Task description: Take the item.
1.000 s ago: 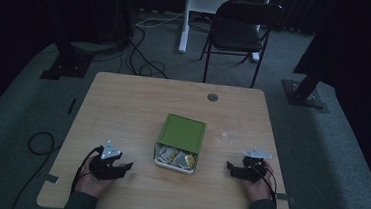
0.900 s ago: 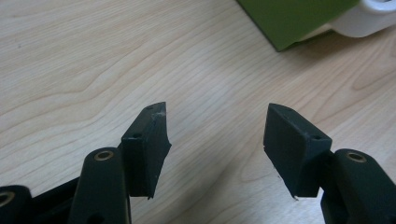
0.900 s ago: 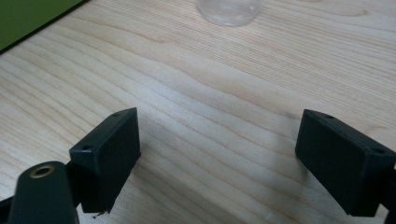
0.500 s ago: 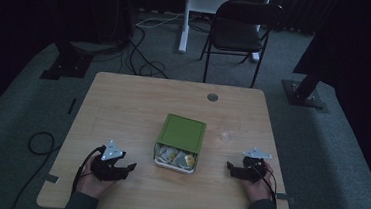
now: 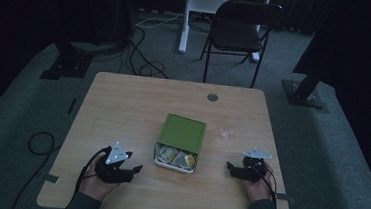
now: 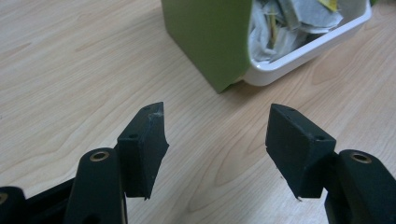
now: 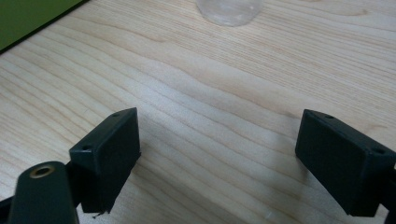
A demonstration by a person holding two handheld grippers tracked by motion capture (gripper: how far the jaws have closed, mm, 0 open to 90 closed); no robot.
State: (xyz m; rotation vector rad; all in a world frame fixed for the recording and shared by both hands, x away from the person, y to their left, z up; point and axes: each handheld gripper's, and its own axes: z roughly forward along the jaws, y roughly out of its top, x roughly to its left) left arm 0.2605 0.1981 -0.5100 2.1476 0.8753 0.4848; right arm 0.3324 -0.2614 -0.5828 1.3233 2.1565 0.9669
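A white box [image 5: 175, 163] with a green lid [image 5: 181, 133] slid partly back stands mid-table, and paper packets [image 5: 177, 157] show in its uncovered near end. My left gripper [image 5: 134, 172] hovers left of the box, pointing at it, jaws open and bare. Through the left gripper view, the open left gripper [image 6: 217, 135] faces the green lid [image 6: 205, 37], the white box [image 6: 313, 46] and the packets [image 6: 285, 23] a short way ahead. My right gripper [image 5: 229, 166] rests right of the box, open with nothing in it. In the right gripper view, the right gripper [image 7: 217, 140] stands over bare wood.
A small clear cup [image 5: 226, 136] stands right of the box, also seen as a clear cup [image 7: 229, 10] ahead of the right jaws. The wooden table [image 5: 123, 109] has a round cable port [image 5: 212, 97] near its far edge. A black chair [image 5: 239, 31] stands beyond.
My left gripper has lifted a little off the table and edged right toward the box. The right gripper and the box have stayed put.
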